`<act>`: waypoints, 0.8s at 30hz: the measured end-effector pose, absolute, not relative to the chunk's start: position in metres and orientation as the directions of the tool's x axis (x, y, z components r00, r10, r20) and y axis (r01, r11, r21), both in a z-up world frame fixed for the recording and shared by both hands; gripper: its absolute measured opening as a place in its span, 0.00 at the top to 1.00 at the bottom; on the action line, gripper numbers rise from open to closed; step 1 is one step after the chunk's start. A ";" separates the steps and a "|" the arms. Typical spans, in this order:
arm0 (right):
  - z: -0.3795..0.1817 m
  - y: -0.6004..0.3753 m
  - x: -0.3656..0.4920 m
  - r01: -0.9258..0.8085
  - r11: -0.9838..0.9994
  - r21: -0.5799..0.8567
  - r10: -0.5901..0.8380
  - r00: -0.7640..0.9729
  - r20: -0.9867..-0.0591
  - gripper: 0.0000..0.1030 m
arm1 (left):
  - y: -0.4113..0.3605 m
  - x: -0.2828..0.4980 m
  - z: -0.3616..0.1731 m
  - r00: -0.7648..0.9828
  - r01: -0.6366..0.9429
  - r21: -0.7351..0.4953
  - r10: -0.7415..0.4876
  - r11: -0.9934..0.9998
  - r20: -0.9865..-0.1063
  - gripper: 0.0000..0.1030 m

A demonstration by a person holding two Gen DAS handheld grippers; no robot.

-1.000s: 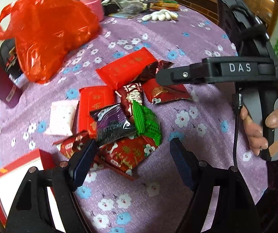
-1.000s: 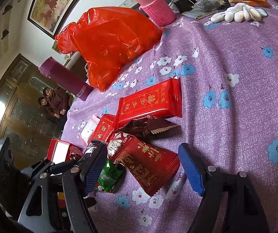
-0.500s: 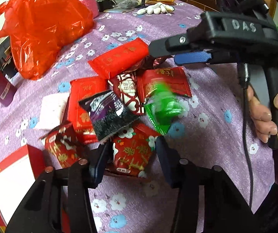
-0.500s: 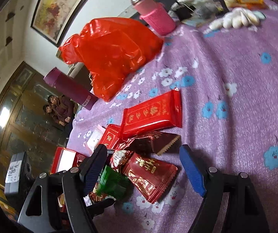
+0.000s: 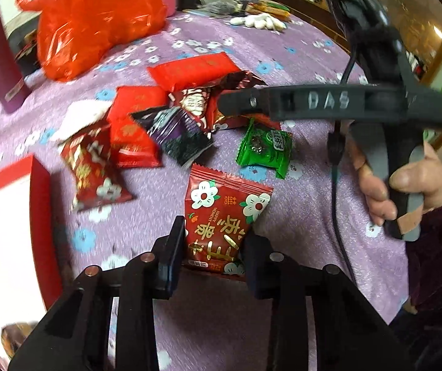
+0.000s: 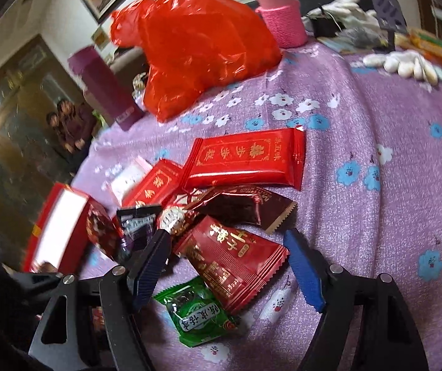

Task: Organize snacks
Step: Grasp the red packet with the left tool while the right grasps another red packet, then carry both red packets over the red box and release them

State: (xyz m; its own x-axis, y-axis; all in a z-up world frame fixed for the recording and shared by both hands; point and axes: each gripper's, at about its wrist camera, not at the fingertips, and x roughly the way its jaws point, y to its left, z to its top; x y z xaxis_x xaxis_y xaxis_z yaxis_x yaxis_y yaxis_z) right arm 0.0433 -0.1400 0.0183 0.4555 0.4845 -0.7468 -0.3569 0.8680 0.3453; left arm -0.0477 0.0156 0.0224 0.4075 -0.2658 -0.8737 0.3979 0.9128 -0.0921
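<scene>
The red flower packet (image 5: pixel 221 216) is lying on the purple cloth (image 5: pixel 298 61), a little apart from the pile of snacks, and its bottom end is caught between the two fingers of the left gripper (image 5: pixel 213 250). The jaws are closing, and the pads already look pressed on the packet's sides. The packet is judged to be light, puffy and soft, with a shiny, slippery skin. It could be squashed if it is squeezed hard. The flat sealed edge or the lower sides look like the best place to be held.

Just beyond it a small green packet (image 5: pixel 264 148) is seen, crinkly and flat. Further out a heap of other snacks is spread: a dark purple packet (image 5: pixel 174 133), a long red packet (image 5: pixel 190 71) that looks stiff and smooth, and a dark red packet with a zigzag edge (image 6: pixel 230 266).

The right gripper (image 6: pixel 227 266) is held over that dark red packet with its blue fingers wide apart, and nothing is being pinched.

A red box (image 5: pixel 7 216) with a white inside is placed at the left. A floppy red plastic bag (image 5: pixel 88 21) is sitting at the far side.
</scene>
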 end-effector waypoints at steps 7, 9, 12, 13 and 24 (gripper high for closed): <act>0.013 -0.109 0.029 -0.444 0.892 0.082 0.331 0.520 -0.788 0.24 | 0.032 -0.058 0.024 0.428 0.319 -0.140 -0.274 0.937 -0.861 0.70; 0.011 -0.107 0.028 -0.441 0.896 0.055 0.310 0.530 -0.789 0.26 | 0.037 -0.063 0.026 0.441 0.300 -0.162 -0.287 0.940 -0.850 0.70; 0.012 -0.113 0.028 -0.418 0.907 0.050 0.293 0.541 -0.789 0.38 | 0.044 -0.064 0.028 0.459 0.270 -0.183 -0.293 0.945 -0.839 0.70; 0.013 -0.115 0.029 -0.404 0.914 0.045 0.281 0.548 -0.788 0.47 | 0.046 -0.065 0.029 0.464 0.260 -0.186 -0.291 0.948 -0.837 0.70; 0.025 -0.172 0.042 -0.299 0.797 0.525 0.604 0.436 -0.667 0.51 | 0.052 -0.069 0.039 0.508 0.204 -0.218 -0.293 0.954 -0.810 0.70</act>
State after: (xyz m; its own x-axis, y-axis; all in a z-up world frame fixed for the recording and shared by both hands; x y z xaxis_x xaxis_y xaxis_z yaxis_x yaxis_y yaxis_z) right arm 0.0423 -0.1720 0.0251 0.4362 0.6036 -0.6674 -0.2988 0.7968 0.5253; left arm -0.0688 0.0523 0.0394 0.5080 -0.2932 -0.8099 0.2039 0.9545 -0.2177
